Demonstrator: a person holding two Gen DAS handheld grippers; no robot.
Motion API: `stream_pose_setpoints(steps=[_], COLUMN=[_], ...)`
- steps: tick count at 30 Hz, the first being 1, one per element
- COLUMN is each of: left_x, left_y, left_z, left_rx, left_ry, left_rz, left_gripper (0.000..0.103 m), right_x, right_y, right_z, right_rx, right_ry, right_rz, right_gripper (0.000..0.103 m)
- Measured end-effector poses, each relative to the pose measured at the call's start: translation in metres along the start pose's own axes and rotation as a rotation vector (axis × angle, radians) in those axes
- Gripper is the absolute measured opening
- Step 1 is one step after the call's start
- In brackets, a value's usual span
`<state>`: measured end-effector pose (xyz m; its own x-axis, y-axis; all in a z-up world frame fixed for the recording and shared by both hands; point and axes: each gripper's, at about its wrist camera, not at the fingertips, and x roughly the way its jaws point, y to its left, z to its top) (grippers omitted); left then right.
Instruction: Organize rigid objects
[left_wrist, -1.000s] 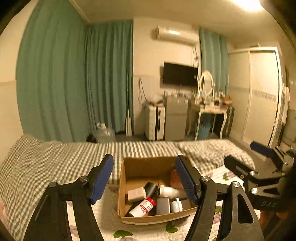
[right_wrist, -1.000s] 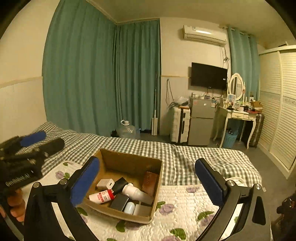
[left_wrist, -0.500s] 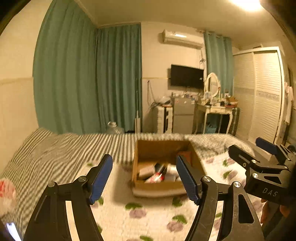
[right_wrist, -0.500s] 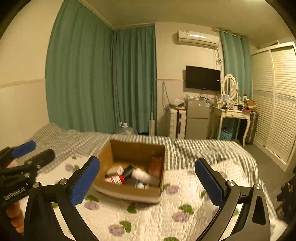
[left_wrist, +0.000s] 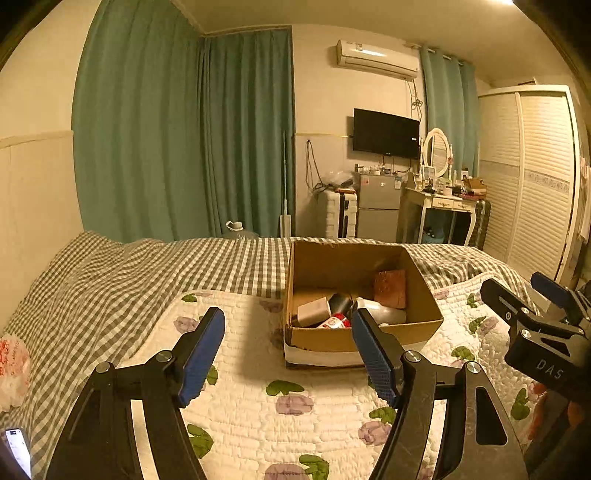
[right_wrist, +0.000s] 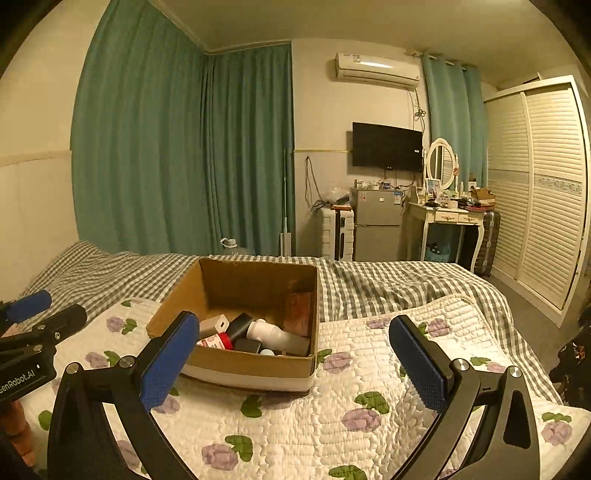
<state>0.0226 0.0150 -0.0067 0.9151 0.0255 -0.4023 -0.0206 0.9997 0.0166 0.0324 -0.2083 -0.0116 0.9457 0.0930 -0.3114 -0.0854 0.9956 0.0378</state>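
Observation:
An open cardboard box (left_wrist: 424, 306) (right_wrist: 243, 363) rests on the flowered quilt of a bed. Inside lie several small items: a white bottle (right_wrist: 275, 334), a red-and-white tube (left_wrist: 334, 322) (right_wrist: 214, 339), a beige block (left_wrist: 313, 312), a black cylinder (left_wrist: 340, 302) and a brown pouch (left_wrist: 389, 288) (right_wrist: 301, 314). My left gripper (left_wrist: 288, 347) hovers open just in front of the box with nothing between its blue pads. My right gripper (right_wrist: 291, 358) is open too, wider, low over the quilt with the box's right corner between its fingers in view. Each gripper shows at the edge of the other's view.
A checked blanket (left_wrist: 129, 273) covers the bed's far part. A plastic bag (left_wrist: 13, 365) and a phone (left_wrist: 16, 448) lie at the left edge. Beyond the bed stand a small fridge (right_wrist: 376, 223), a dressing table (right_wrist: 447, 218), a wardrobe (right_wrist: 543, 192) and green curtains (left_wrist: 184, 140).
Both grippers have sunk toward the quilt and tilted up, so I see the box from a lower angle and its contents less from above. Both stay open.

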Motion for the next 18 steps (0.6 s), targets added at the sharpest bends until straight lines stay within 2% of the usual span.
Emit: stream_pose_setpoints(steps=[18], left_x=[-0.0009], left_y=[-0.0011], left_z=[-0.0003], left_rx=[-0.005], left_ry=[0.005], left_rz=[-0.018], left_gripper=[0.074], right_x=[0.0], right_y=[0.005], right_z=[-0.0015], right_rx=[-0.013], right_ry=[0.011], right_rz=[0.015], right_gripper=[0.103])
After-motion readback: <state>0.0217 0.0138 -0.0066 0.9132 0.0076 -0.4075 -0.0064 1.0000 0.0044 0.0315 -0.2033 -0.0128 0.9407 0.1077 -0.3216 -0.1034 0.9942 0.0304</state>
